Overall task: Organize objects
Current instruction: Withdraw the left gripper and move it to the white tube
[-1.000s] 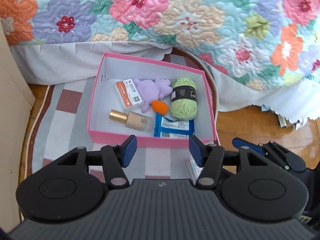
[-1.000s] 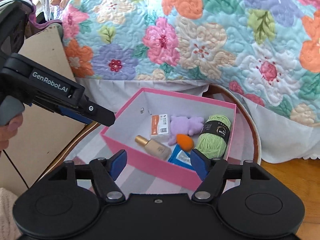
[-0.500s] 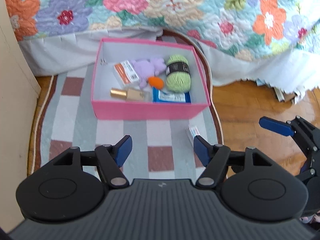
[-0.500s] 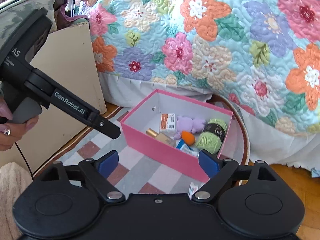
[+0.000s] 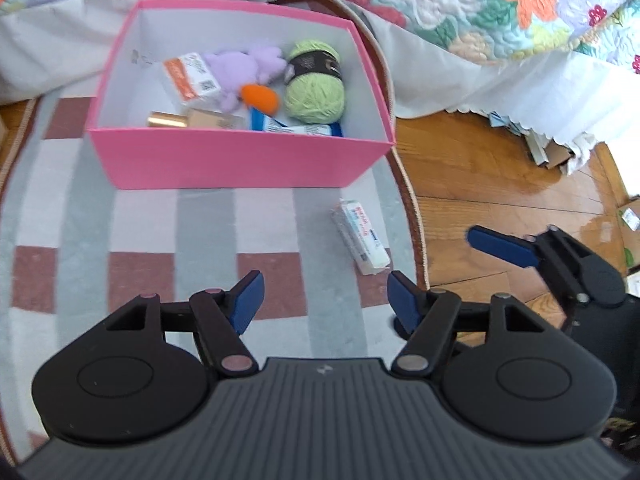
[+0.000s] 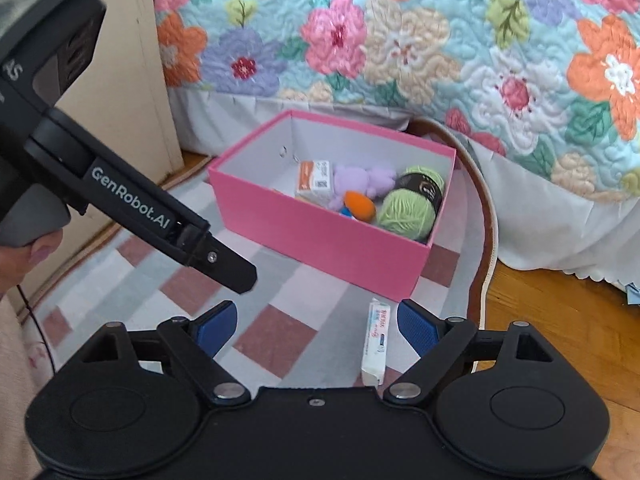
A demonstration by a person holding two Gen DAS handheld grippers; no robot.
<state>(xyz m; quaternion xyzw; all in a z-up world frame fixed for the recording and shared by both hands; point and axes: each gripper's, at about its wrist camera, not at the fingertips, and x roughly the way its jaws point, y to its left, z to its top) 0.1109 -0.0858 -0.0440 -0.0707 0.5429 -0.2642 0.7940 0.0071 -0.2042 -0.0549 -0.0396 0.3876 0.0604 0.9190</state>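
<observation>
Where rug (image 5: 208, 220) ends, quilt (image 6: 400, 40) hangs

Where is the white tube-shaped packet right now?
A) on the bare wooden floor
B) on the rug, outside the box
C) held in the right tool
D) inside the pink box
B: the white packet lies flat on the checked rug in front of the pink box, near the rug's edge, with neither tool touching it.
</observation>
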